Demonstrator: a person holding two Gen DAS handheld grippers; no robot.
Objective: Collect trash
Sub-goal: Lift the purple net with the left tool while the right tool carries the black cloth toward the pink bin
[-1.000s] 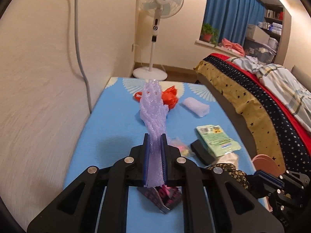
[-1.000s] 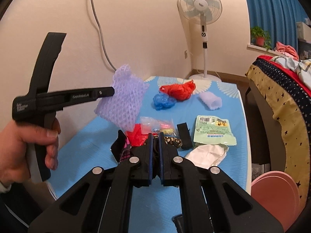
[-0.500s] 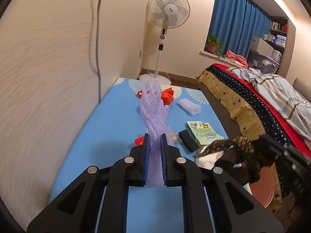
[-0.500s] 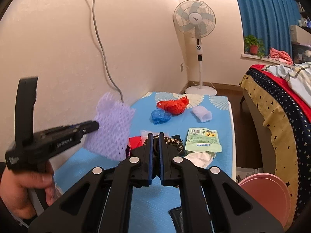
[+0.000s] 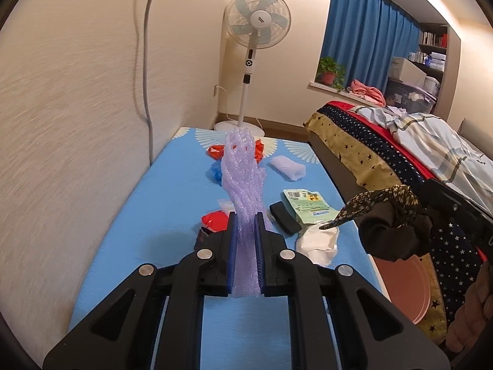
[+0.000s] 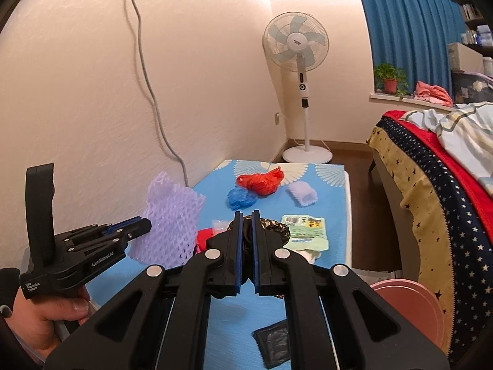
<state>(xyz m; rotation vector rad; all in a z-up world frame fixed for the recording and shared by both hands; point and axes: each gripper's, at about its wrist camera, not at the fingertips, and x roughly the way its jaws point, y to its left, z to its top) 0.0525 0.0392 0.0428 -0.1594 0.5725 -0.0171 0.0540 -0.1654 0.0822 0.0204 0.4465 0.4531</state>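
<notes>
Trash in both grippers: left gripper clamps purple foam net; right gripper clamps dark speckled wrapper. Pink bin lies below-right, nearer the right gripper.

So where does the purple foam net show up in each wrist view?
Left wrist: the purple foam net stands up in the centre, clamped in the left gripper.
Right wrist: the net is at left, fanned out from the left gripper's tip, above the blue table.
Shared landmark: the standing fan beyond the table's far end.
</notes>
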